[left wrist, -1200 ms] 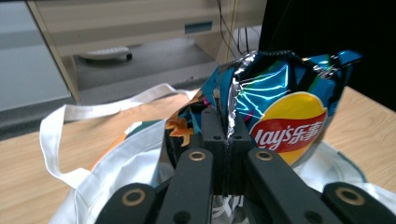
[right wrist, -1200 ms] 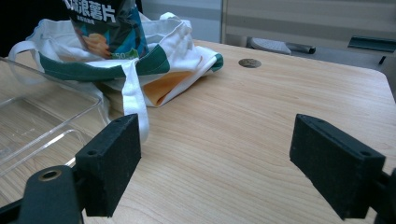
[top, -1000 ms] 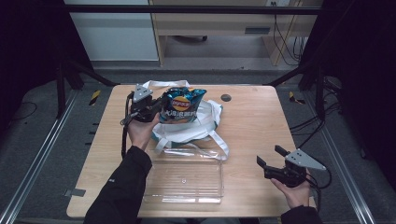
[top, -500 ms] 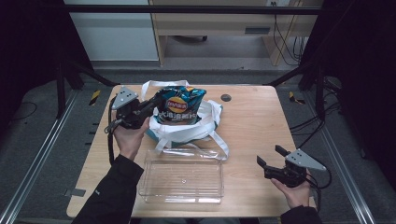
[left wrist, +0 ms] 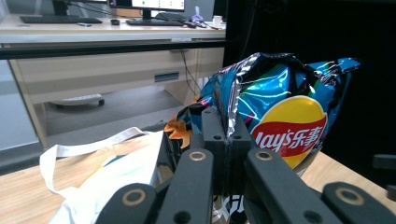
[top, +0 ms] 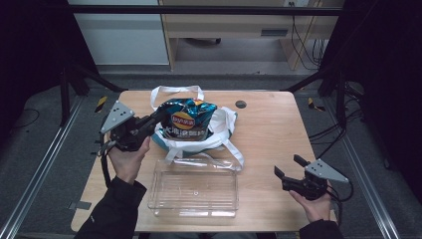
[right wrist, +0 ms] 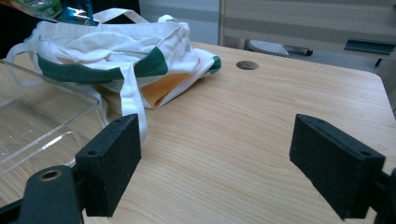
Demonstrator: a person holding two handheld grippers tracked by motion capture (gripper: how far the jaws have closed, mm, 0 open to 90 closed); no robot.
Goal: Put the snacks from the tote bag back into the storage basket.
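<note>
Left tool (left wrist: 227,140) on Lay's bag (left wrist: 280,107)

Left gripper (left wrist: 227,140) jaws clamped together on the crimped edge of the crisp bag (left wrist: 280,116), bag upright just ahead. White tote bag (left wrist: 107,182) lies below-left of the jaws on the wooden table (left wrist: 18,186).

I'm working in what looks like an office or lab: a desk (left wrist: 112,28) with keyboards (left wrist: 56,19) and a monitor (left wrist: 148,4) behind, cables (top: 306,42) trailing, a metal-framed wooden table (top: 268,134).
</note>
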